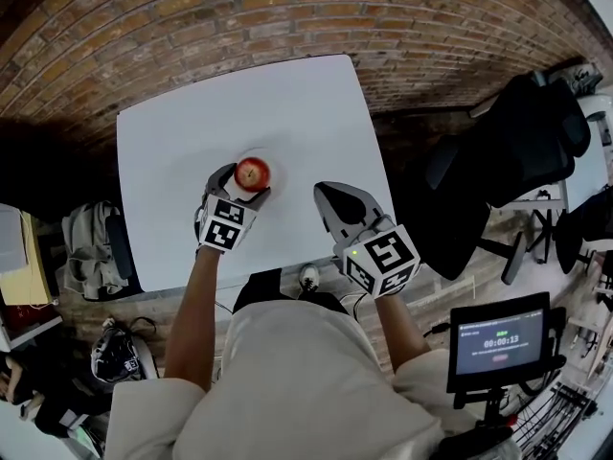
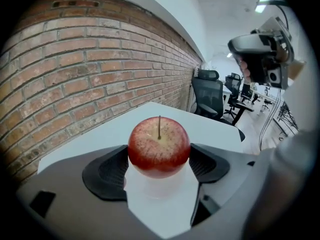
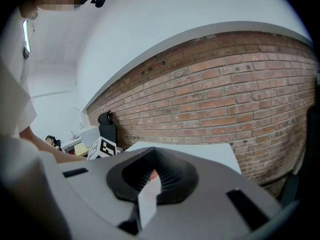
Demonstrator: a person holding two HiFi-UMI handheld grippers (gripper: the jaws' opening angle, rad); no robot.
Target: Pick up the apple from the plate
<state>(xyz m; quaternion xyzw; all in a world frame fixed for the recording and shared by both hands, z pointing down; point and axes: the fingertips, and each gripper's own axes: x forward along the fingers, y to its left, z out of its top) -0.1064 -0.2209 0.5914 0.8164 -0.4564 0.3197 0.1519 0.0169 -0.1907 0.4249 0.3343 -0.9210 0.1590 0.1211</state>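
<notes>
Red apple [image 2: 159,146] pinched between the pads of the left hand-held gripper [image 1: 251,182], at the white plate [image 1: 257,153] on the table [image 1: 239,103], right hand-held gripper [image 1: 322,194] held well apart to its right, jaws pressed together.

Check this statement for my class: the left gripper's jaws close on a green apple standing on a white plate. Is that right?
Not quite: the apple is red, not green. The left gripper view shows it, stem up, between the jaws of the left gripper, on the white plate.
</notes>
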